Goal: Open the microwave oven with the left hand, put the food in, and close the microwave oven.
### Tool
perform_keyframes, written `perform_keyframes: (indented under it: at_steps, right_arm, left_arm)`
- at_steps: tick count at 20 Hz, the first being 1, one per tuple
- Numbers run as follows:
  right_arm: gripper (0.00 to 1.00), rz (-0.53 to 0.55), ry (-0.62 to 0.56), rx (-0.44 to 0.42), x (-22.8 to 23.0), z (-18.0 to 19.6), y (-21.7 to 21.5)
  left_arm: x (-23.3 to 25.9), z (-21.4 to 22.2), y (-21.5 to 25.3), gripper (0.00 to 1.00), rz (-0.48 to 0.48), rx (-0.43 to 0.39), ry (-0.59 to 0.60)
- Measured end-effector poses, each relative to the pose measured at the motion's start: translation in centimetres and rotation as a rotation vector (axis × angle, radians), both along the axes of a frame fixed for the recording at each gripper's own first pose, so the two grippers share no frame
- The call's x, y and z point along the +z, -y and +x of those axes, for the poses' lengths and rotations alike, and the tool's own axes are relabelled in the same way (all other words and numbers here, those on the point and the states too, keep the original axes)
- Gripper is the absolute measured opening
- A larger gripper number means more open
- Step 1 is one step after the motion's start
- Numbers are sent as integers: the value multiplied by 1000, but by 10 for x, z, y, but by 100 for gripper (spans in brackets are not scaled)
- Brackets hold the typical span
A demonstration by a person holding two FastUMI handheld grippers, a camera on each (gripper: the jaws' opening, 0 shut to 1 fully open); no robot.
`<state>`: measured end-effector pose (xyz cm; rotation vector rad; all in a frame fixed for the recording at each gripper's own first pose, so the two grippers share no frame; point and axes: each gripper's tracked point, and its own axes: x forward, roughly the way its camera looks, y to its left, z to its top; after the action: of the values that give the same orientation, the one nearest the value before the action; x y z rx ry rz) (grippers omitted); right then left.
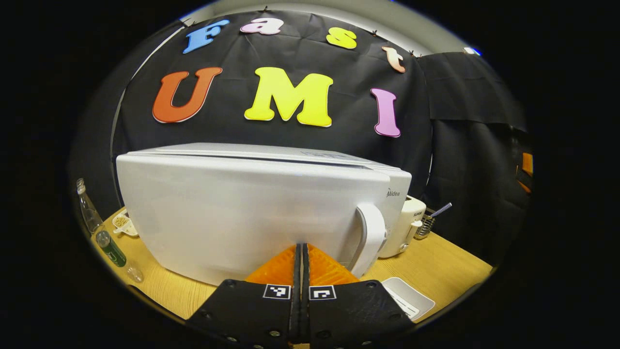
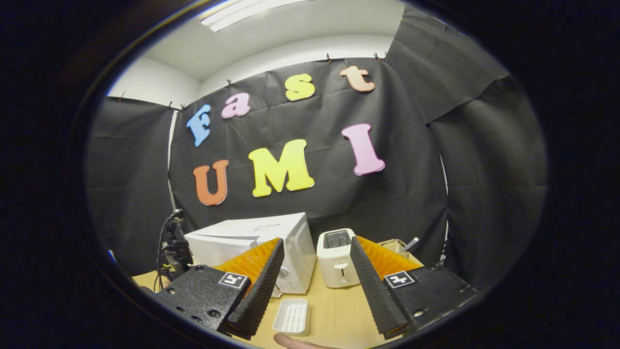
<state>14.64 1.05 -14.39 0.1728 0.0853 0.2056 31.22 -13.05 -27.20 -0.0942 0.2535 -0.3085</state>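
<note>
Two claws over one wooden desk [image 1: 450, 264]. Left claw [image 1: 301, 252] closed, fingers pressed flat together with nothing between them, tips close up against the white door of the microwave oven [image 1: 252, 213], low on the door and just left of the curved handle [image 1: 370, 237]. Right claw [image 2: 315, 281] spread wide open and empty, held well back from the appliances and aimed toward them, with a fingertip [image 2: 295, 342] of the person at the bottom edge of the right gripper view.

Microwave door shut, long axis running along the back of the desk, door facing the front edge, handle upright at its right end. In the right gripper view, microwave [image 2: 252, 242] toward the back left of the desk.

White toaster [image 2: 336, 259] just right of the microwave, near but apart. Wire basket [image 1: 426, 225] with a straw-like stick behind the toaster, toward the back right corner. Small white tray [image 2: 292, 316] near the front edge, before the microwave's right end. Along the left edge: a clear bottle [image 1: 87, 208], a green bottle [image 1: 110, 248] and a small dish of grains [image 1: 122, 222].
</note>
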Motion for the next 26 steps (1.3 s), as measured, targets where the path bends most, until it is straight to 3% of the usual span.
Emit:
perform_keyframes:
  at_steps: [9, 14, 23, 26]
  right_arm:
    - [88, -10, -9, 6, 1, 0, -5]
    - [88, -23, -5, 1, 10, -15, -8]
    - [88, -52, 11, -34, 33, -57, -23]
    - [88, -58, 7, -55, 34, -68, -25]
  left_arm:
    - [-9, 18, 8, 2, -9, -27, -28]
    - [-6, 18, 14, 2, -138, -63, -73]
    - [-20, 14, 10, 2, 30, -42, -84]
    - [-19, -5, -1, 1, 40, -15, -100]
